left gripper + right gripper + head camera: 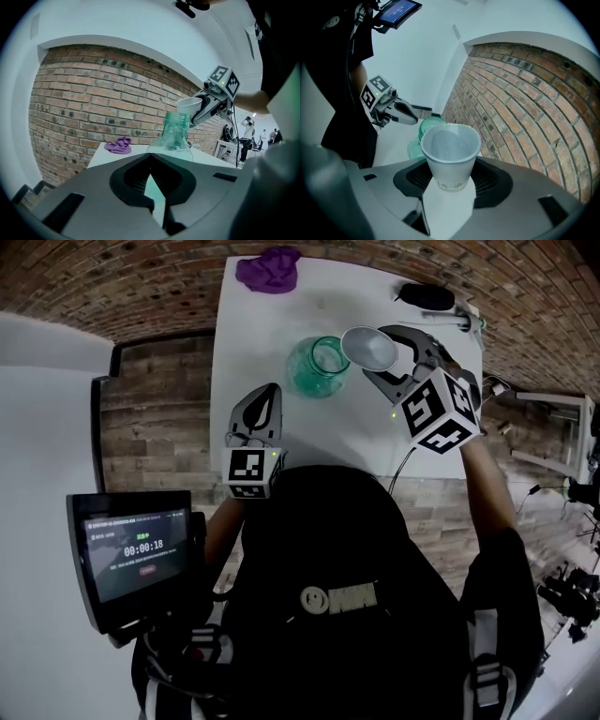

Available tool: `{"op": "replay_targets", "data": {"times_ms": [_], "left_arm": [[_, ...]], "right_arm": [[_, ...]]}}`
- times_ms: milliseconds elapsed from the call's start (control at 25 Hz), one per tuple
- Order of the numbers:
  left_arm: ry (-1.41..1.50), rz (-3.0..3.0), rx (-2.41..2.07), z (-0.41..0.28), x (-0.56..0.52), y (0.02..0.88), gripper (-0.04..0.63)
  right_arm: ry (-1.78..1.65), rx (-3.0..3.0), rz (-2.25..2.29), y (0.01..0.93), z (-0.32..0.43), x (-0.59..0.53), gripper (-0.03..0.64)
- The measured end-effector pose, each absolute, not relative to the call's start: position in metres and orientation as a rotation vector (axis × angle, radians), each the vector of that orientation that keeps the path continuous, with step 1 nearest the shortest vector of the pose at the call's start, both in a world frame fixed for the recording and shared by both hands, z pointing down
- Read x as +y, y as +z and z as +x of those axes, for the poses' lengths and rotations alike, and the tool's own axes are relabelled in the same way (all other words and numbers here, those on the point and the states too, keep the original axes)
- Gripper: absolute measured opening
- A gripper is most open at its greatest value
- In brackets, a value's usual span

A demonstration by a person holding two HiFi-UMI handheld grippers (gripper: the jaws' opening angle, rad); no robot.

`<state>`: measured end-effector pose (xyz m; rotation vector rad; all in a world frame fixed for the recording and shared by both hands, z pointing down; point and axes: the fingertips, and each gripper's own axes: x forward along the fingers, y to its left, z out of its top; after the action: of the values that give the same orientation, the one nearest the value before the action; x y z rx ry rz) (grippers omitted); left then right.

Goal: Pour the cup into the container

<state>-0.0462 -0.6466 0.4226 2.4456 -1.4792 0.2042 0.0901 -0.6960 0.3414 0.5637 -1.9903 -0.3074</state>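
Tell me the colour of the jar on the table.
The jar is translucent green glass, seen best in the head view.

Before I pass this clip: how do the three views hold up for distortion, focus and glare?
Head view: heavy fisheye bows the edges of the white table, and its top reads bright but not blown out. Left gripper view: dark round vignette, the brick wall curves, the green container looks slightly soft. Right gripper view: the cup is crisp, the corners are dark.

Matt paper cup, glossy container, rough brick wall
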Motion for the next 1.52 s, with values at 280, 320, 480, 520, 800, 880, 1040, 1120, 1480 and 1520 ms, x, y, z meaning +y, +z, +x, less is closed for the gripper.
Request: {"op": "replay_targets", "data": {"times_ms": [280, 320, 480, 520, 800, 880, 1040, 1120, 1480, 1520], "left_arm": [[0.179, 2.444, -1.461, -0.056, -0.656, 0.42, -0.003], [0.177, 2.447, -1.465, -0.055, -0.656, 0.419, -0.003], [0.17, 2.449, -1.46, -0.058, -0.658, 0.418, -0.003], [0.169, 2.45, -1.459, -0.059, -0.658, 0.418, -0.003], [0.166, 2.449, -1.464, -0.058, -0.66, 0.417, -0.003], [0.16, 2.449, -1.464, -0.058, -0.66, 0.417, -0.003], [0.155, 2.449, -1.46, -0.057, -0.659, 0.417, -0.003], [0.155, 2.449, -1.457, -0.056, -0.659, 0.417, -0.003], [0.142, 2.452, -1.462, -0.054, -0.659, 0.416, -0.003], [0.14, 2.451, -1.464, -0.054, -0.659, 0.416, -0.003]], "right_arm": [[-0.343, -1.921, 0.558, 0.342, 0.08, -0.707, 0.25], [-0.352, -1.914, 0.557, 0.342, 0.081, -0.707, 0.25], [-0.379, -1.888, 0.548, 0.341, 0.077, -0.708, 0.25], [-0.386, -1.883, 0.547, 0.341, 0.076, -0.708, 0.25], [-0.449, -1.848, 0.533, 0.341, 0.074, -0.712, 0.25], [-0.46, -1.845, 0.527, 0.341, 0.072, -0.712, 0.25], [-0.495, -1.825, 0.518, 0.34, 0.07, -0.712, 0.25], [-0.507, -1.816, 0.515, 0.339, 0.07, -0.712, 0.25], [-0.529, -1.799, 0.506, 0.34, 0.07, -0.713, 0.25], [-0.53, -1.798, 0.506, 0.34, 0.07, -0.713, 0.251]]}}
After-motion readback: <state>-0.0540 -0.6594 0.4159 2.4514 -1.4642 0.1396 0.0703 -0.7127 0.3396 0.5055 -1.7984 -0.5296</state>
